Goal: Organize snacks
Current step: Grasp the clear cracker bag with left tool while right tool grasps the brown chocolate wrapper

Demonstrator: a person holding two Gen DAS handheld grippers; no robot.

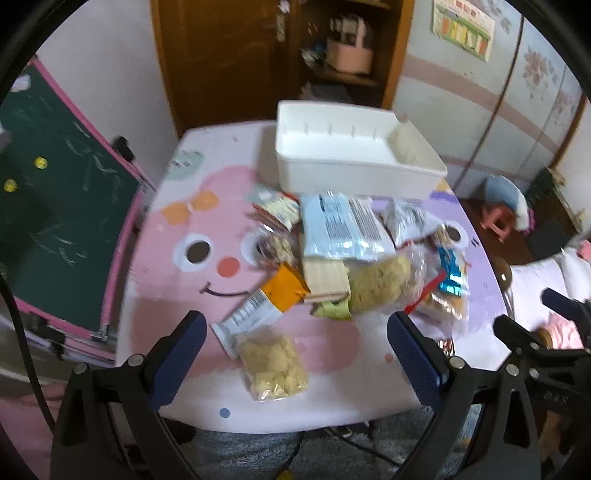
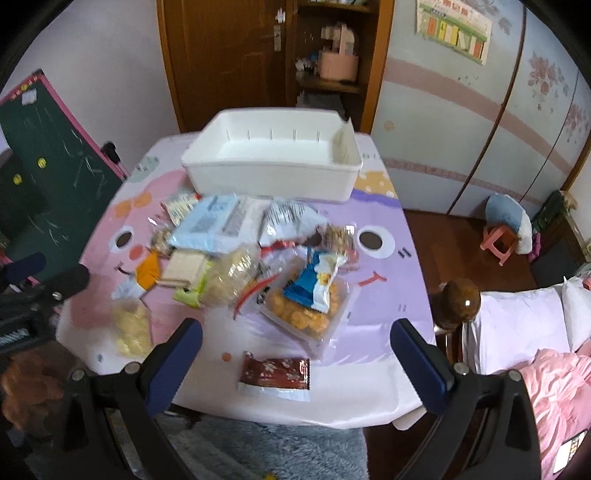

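Snack pile: loose packets heaped mid-table, at 6 o'clock of the empty white bin. Left gripper, right gripper: jaws apart, empty, hovering at the near edge. Advice: take outlying single packets first, gripping flat seams.

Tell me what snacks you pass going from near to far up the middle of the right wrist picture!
Dark red foil packet → clear bag of orange crackers → silver-white crinkly bag → white plastic bin.

No readable text on snack packets or wall poster.
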